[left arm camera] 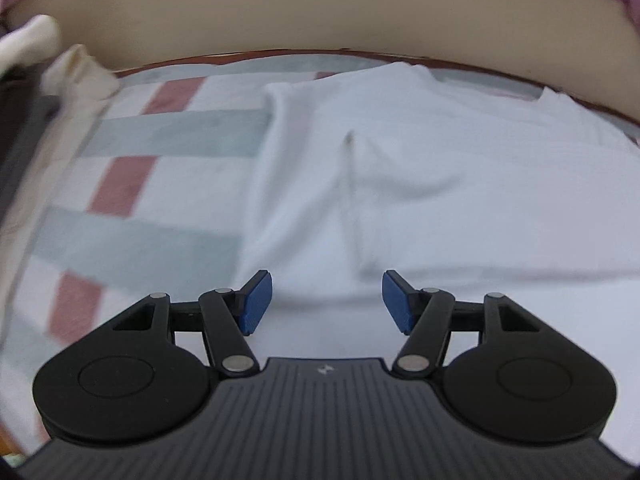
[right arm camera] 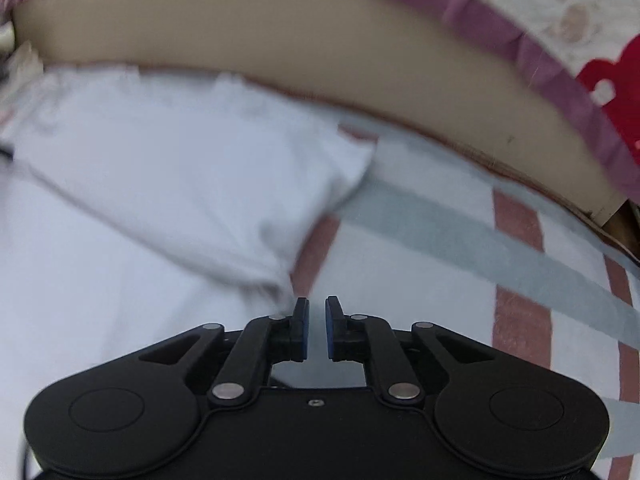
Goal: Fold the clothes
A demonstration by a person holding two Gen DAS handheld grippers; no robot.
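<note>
Left wrist view: the left gripper [left arm camera: 327, 300] is hovering with its blue pads [left arm camera: 256, 303] spread wide and nothing between them, above the near edge of the white garment [left arm camera: 400, 184], which is lying across the centre and right of the frame on a striped cloth [left arm camera: 160, 136]. Right wrist view: the right gripper [right arm camera: 317, 328] is showing a narrow gap between its pads, gripping nothing; the garment [right arm camera: 168, 184] is filling the left and centre, its folded edge ending just left of the fingertips.
</note>
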